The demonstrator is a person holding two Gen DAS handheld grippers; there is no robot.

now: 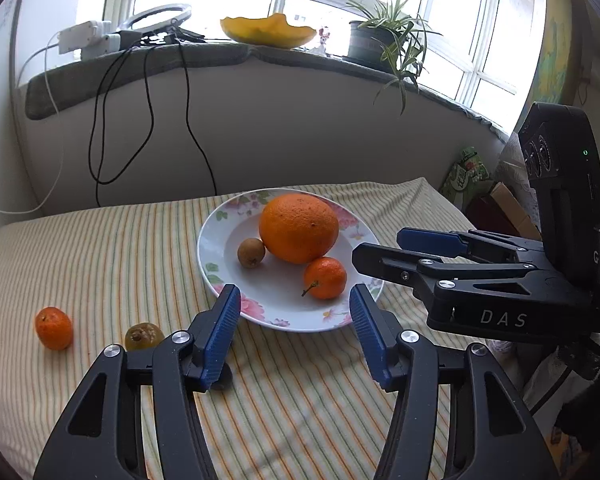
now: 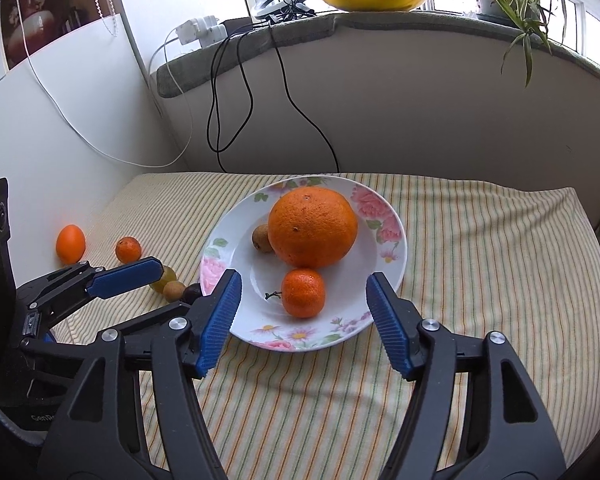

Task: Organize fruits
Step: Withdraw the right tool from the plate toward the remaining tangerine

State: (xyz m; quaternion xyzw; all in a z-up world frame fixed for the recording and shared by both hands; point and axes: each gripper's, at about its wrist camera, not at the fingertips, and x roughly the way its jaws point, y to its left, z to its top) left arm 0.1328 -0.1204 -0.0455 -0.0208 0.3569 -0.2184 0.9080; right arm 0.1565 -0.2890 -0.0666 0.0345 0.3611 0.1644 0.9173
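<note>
A floral white plate [image 1: 220, 240] [image 2: 392, 256] on the striped cloth holds a big orange [image 1: 298, 227] [image 2: 312, 232], a small mandarin [image 1: 325, 278] [image 2: 303, 293] and a small brown fruit [image 1: 251, 253] [image 2: 262, 238]. My left gripper [image 1: 294, 312] is open and empty just before the plate's near rim. My right gripper [image 2: 304, 304] is open and empty, its jaws standing either side of the mandarin's near side. Loose on the cloth left of the plate lie a mandarin [image 1: 54, 328] [image 2: 128, 249], a yellowish bruised fruit [image 1: 143, 336] [image 2: 163, 278] and an orange fruit [image 2: 70, 243].
The right gripper [image 1: 384, 252] shows at the right in the left wrist view; the left gripper [image 2: 124, 278] shows at the left in the right wrist view. Black cables [image 2: 240, 92] hang from the windowsill. A yellow bowl [image 1: 268, 32] and a potted plant [image 1: 384, 40] stand on the sill.
</note>
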